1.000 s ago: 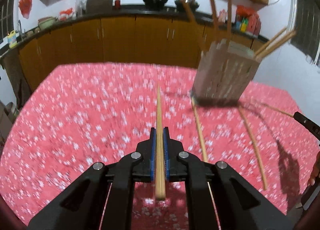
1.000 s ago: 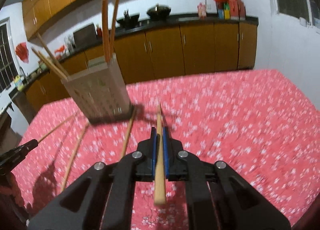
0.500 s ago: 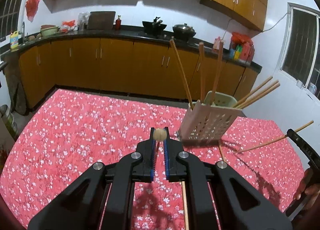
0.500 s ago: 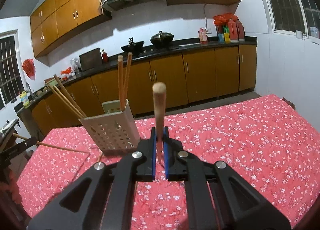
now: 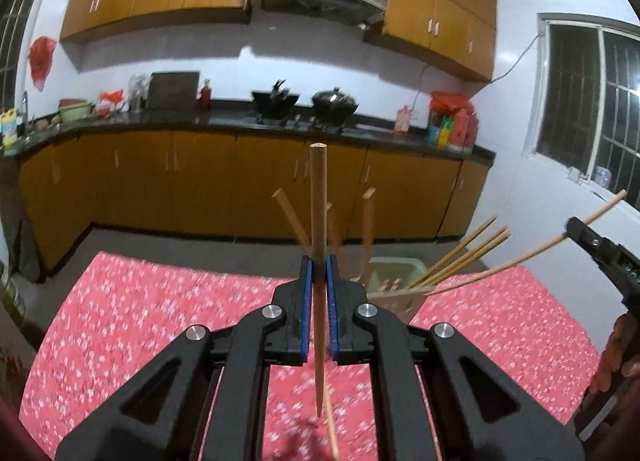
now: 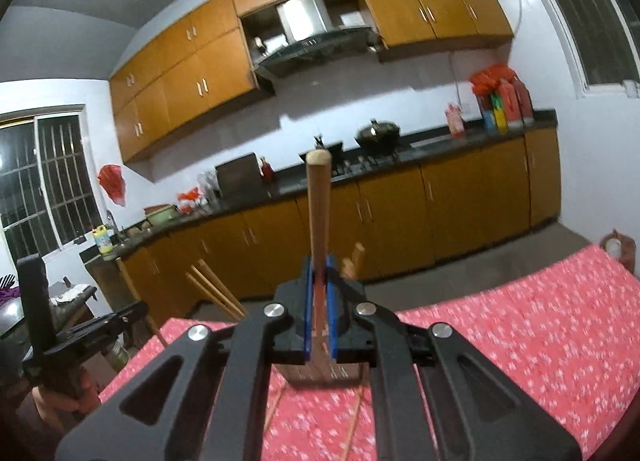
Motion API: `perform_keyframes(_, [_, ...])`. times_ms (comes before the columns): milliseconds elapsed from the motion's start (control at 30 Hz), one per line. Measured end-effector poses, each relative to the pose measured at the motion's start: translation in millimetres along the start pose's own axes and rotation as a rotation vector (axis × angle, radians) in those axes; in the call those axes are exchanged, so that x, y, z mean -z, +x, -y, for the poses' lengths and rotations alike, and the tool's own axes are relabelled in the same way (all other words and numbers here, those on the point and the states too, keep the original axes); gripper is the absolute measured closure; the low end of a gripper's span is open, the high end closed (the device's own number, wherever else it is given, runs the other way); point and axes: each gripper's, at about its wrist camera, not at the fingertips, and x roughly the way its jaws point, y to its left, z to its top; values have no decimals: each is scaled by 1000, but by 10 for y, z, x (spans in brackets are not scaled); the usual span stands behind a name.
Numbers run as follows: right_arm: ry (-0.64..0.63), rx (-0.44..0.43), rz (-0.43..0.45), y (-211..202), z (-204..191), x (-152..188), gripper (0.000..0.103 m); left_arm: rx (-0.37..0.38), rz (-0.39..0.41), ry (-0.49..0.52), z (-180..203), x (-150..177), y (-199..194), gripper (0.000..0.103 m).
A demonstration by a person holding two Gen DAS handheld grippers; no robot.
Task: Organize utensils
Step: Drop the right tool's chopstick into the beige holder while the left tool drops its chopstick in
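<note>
Fingers of both grippers (image 5: pixel 319 273) (image 6: pixel 319 273) clamping chopsticks (image 5: pixel 318 221) (image 6: pixel 319 213), holder (image 5: pixel 394 281) ahead, seemingly partly hidden.

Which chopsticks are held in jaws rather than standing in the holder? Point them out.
Two: the chopstick upright in the left gripper, and the slanted chopstick in the right gripper. The others lean loose in the holder.

Black left gripper (image 5: pixel 319 277), blue-lined jaws, silver screws.

Both wrist views face the kitchen counter (image 5: pixel 248 121), perhaps from nearby.
</note>
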Motion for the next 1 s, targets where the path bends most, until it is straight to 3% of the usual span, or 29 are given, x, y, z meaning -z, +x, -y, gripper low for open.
perform_keyframes(333, [-59,21,-20,396,-159,-172,96,44,177,-46,345,-543,67,95])
perform_keyframes(567, [-53,26,-56,600,-115,-185,96,-25,294,-74,481,-706,227,95])
perform_keyframes(833, [-52,19,-131,822,-118,-47,96,-57,218,-67,493,-455,581,95])
perform_keyframes(1000, [-50,16,-172,908,-139,37,93,-39,167,-57,487,-370,663,95])
